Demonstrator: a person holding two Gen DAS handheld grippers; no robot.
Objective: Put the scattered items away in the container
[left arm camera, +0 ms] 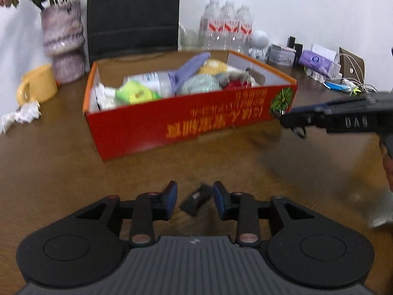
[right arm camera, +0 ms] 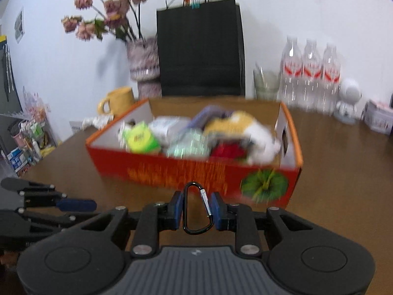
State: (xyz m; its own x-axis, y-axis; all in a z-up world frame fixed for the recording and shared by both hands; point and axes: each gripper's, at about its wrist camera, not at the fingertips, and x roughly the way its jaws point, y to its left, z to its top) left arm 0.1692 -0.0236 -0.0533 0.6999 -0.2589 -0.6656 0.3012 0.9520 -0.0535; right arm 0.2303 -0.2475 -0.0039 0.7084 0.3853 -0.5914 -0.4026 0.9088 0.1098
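Red cardboard box [left arm camera: 186, 123] is seen heaped with items; three water bottles [left arm camera: 227, 24] are lined up behind. One black carabiner [right arm camera: 197, 209] is clamped in right gripper [right arm camera: 197, 210]. Left gripper [left arm camera: 195, 200] is held apart around one small black object [left arm camera: 196, 199], untouched

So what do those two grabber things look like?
Both are black plastic. The left gripper and right gripper each have two fingers with blue pads, silver bolts, round side bulges and a grey ribbed middle. White letters, seemingly "DAS", are on the right one's side.
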